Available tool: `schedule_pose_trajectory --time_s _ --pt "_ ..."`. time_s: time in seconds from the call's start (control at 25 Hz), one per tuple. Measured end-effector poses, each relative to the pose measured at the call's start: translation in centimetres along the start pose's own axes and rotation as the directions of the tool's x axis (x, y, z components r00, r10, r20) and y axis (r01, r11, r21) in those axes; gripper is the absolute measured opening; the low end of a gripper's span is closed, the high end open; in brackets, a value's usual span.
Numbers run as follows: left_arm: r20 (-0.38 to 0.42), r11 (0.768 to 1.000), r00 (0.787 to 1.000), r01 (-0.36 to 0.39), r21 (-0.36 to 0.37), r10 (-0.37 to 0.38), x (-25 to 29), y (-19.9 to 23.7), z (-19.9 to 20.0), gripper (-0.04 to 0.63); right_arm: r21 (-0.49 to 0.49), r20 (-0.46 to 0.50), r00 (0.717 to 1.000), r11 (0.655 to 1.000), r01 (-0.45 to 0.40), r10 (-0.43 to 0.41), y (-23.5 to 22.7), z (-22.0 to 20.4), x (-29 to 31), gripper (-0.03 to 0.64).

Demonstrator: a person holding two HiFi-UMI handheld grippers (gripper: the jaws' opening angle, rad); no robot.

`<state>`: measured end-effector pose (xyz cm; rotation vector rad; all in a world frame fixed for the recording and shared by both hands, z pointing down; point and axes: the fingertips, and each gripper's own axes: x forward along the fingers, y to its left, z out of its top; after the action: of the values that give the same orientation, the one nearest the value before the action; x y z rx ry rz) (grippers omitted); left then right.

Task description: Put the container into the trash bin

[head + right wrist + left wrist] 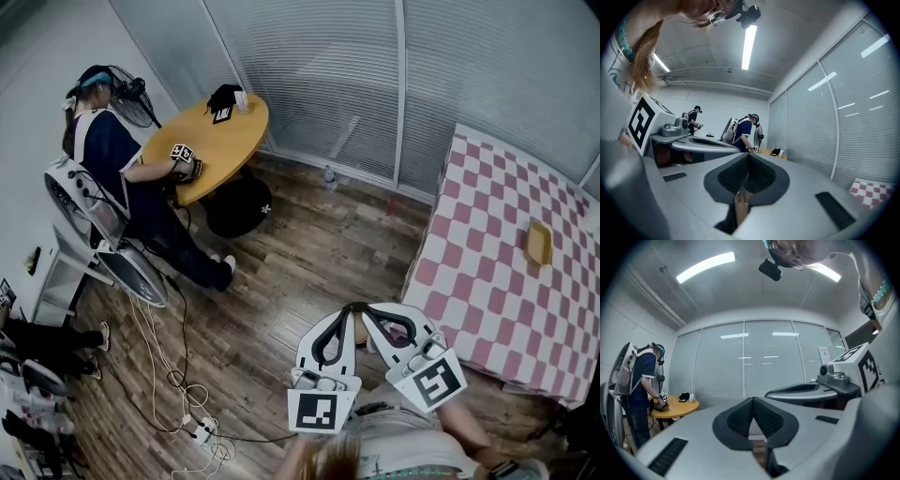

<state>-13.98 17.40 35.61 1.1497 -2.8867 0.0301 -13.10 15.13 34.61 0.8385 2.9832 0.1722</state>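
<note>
Head view: container (538, 242) well apart frm L claw (348, 312), R claw (369, 310).

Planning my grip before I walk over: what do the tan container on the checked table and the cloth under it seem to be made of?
The container: tan, matte, shallow tray shape; possibly cardboard or moulded pulp, but too small to be sure. The cloth: pink-and-white checks, draping at its edges, so fabric or soft vinyl; no gloss shows.

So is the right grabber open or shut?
Shut. In the right gripper view, the right gripper has its jaw tips pressed together, with nothing held between them.
</note>
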Motion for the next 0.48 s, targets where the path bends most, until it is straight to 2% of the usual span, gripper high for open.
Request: schedule_pose_trajectory --time_s 0.48 --pt "-0.027 1.000 0.999 0.022 0.000 -0.022 0.37 -0.45 -0.47 0.006 0.006 0.001 1.000 1.000 0.014 -0.014 -0.57 0.27 -0.05 -0.006"
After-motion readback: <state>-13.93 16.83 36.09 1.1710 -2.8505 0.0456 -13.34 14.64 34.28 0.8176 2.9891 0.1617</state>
